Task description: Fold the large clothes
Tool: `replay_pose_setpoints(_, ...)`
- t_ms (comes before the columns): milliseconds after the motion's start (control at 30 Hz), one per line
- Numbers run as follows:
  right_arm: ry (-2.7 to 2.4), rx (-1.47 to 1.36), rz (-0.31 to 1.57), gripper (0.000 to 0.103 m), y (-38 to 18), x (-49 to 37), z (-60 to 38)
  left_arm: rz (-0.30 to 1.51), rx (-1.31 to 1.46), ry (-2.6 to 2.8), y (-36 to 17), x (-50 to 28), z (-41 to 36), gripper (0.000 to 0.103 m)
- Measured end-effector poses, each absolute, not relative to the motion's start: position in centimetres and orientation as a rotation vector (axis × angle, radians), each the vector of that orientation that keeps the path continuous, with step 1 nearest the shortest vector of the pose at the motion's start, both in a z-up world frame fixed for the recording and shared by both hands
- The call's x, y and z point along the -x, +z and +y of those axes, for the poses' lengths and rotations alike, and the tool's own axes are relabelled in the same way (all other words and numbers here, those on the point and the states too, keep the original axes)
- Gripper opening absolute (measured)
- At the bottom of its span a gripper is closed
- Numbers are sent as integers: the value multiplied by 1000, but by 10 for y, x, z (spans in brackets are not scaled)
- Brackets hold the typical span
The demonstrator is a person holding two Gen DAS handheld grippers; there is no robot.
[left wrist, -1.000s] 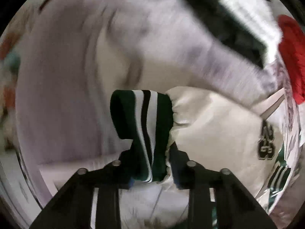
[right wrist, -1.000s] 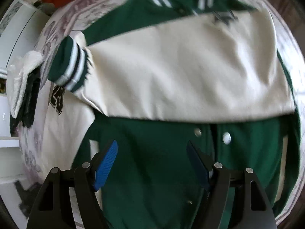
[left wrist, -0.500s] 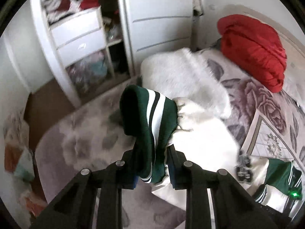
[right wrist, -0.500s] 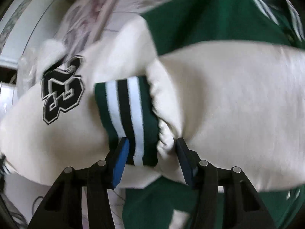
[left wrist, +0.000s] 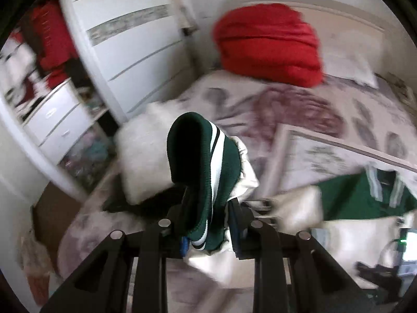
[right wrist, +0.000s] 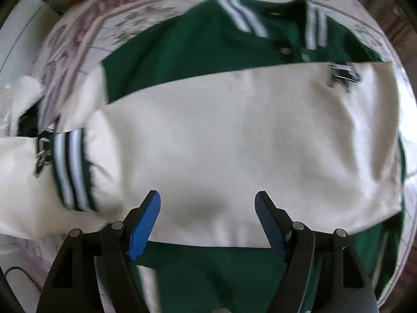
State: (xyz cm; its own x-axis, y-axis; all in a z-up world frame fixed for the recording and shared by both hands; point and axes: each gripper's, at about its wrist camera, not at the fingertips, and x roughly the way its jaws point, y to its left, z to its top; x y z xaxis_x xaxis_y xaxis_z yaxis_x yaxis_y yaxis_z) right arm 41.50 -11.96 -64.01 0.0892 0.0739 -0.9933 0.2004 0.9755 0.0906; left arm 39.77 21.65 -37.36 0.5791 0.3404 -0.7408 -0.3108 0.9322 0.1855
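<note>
Bedroom surroundings frame the work: a white wardrobe with grooved drawer fronts (left wrist: 125,52) stands beside a bed covered by a pale floral bedspread (left wrist: 299,109), with a bulky red folded blanket (left wrist: 268,41) piled near the headboard and a white fluffy garment (left wrist: 140,154) at the bed's edge.

Spread on the bedspread lies the green-and-cream varsity jacket (right wrist: 234,135), front up, its striped collar (right wrist: 273,18) toward the top of the right wrist view and its hem toward the camera, so its long axis runs from collar to hem, straight away from the right gripper. One cream sleeve (right wrist: 247,156) is already laid crosswise over the chest, its green-and-white striped cuff (right wrist: 70,169) ending at the left side of that view.

The left gripper (left wrist: 208,234) is clamped on the other sleeve's green ribbed cuff with white stripes (left wrist: 203,161), which stands up out of the jaws above the bed, the cream sleeve trailing down behind it. The right gripper (right wrist: 208,219) hangs above the crossed sleeve with its blue pads (right wrist: 144,224) apart and nothing between them; its jaws are opening.

The step in hand looks like the sleeve fold: the second sleeve is lifted and needs carrying across the jacket's body. Next, I judge, the left hand should draw that cuff over the chest and lay the sleeve flat on the first, while the right holds or smooths the cloth so nothing bunches.
</note>
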Motion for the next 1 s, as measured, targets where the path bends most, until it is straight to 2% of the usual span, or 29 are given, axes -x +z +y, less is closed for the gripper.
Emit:
replay_pose_setpoints(200, -205, -364, 1474, 76, -632, -385, -216, 917, -81, 127, -387, -428, 53, 20)
replay_pose_setpoints(367, -298, -462, 1445, 76, -628, -357, -320, 1002, -120, -82, -425, -439, -91, 20)
replay_pose_setpoints(533, -408, -557, 1443, 76, -634, -312, -422, 1064, -162, -184, -464, -449, -187, 20)
replay_pose_setpoints(667, -467, -615, 1443, 77, -641, -273, -485, 1133, -192, -208, -490, -460, -236, 20)
replay_pose_setpoints(800, -456, -712, 1425, 77, -642, -243, -519, 1201, -177, -174, -504, -469, -245, 24)
replay_pose_setpoints(900, -398, -818, 1388, 77, -637, -225, -537, 1226, -120, -166, -500, -472, -237, 46)
replay_pose_setpoints(1000, -345, -915, 1347, 83, -630, -218, -539, 1237, -14, -172, -485, -466, -224, 49)
